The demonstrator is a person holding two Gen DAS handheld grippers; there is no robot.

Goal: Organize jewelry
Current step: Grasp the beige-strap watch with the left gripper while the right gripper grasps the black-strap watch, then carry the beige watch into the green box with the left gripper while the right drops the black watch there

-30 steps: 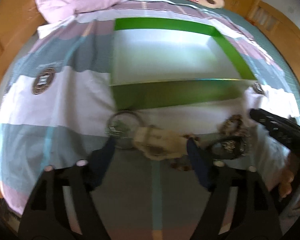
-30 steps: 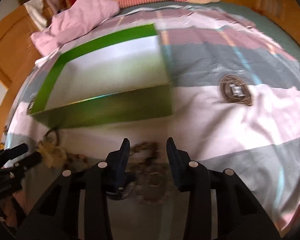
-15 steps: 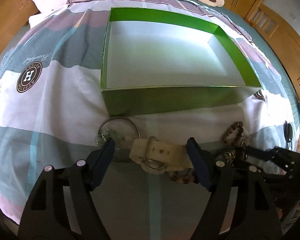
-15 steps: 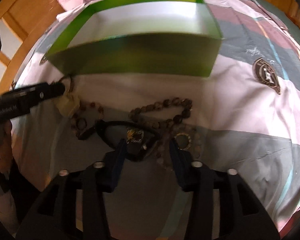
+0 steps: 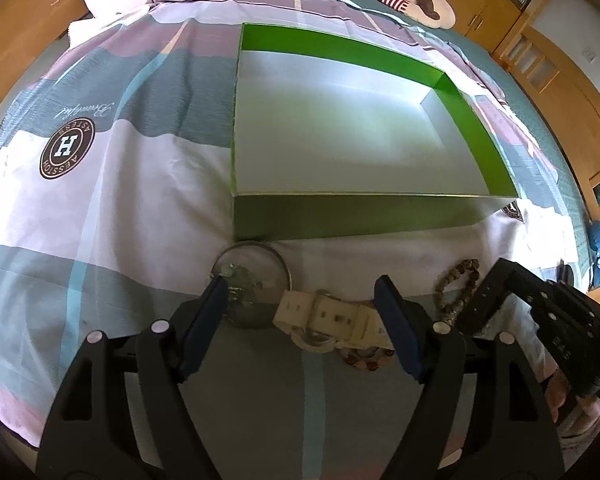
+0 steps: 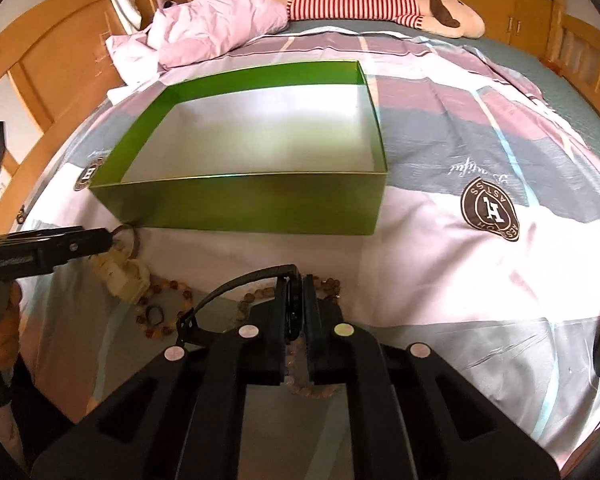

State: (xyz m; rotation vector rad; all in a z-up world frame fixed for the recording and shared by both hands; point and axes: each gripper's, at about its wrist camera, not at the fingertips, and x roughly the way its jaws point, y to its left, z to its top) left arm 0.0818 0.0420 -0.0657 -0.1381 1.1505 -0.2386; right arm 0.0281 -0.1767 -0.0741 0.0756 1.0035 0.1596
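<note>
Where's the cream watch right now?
In the left wrist view the cream watch lies on the bedspread between the left gripper's opening jaws, just right of the silver bangle, before the green box.

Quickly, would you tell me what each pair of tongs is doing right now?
Left tongs: opening, astride the cream watch, not gripping.
Right tongs: shut on the black watch.

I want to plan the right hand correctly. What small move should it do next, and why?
Probably lift the right gripper and carry it over the green box: its jaws are shut on the black watch, whose strap already arcs off the bedspread, and the box in front is empty.
</note>
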